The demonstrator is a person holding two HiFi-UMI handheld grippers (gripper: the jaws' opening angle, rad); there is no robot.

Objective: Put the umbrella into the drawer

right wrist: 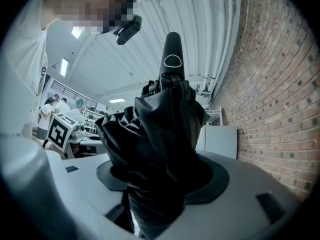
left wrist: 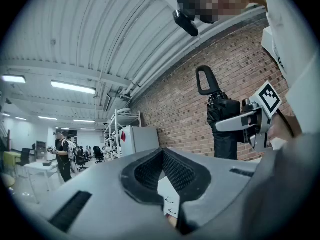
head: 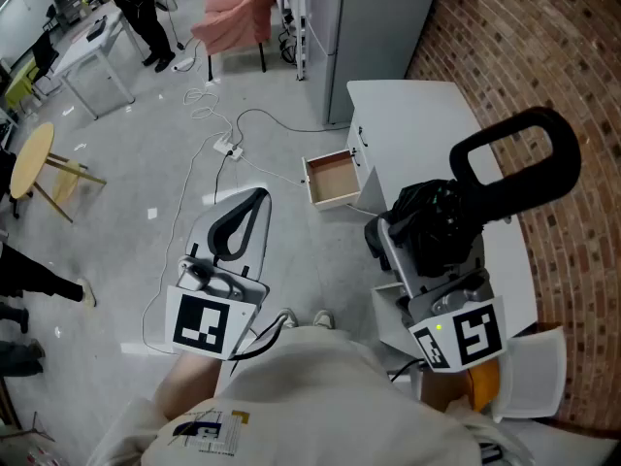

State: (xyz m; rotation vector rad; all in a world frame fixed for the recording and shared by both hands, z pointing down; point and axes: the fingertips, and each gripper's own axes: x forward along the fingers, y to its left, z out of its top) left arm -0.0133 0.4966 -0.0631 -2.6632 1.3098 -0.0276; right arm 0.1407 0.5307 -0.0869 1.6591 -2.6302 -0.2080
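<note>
One black folded umbrella sits clamped in the right gripper. Its jaws stand wide around the bunched fabric, with the looped handle sticking out beyond them, above the white cabinet. Only the head view shows the drawer, pulled open at the cabinet's front edge, well apart from the umbrella. The left gripper hangs over the floor, its jaws together on nothing; its own view catches the umbrella side-on.

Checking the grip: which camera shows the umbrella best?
The right gripper view: the umbrella fills it, its folded cloth clamped in the right claw. The left gripper view shows it small, from the side; the head view shows handle and cloth from above.
</note>
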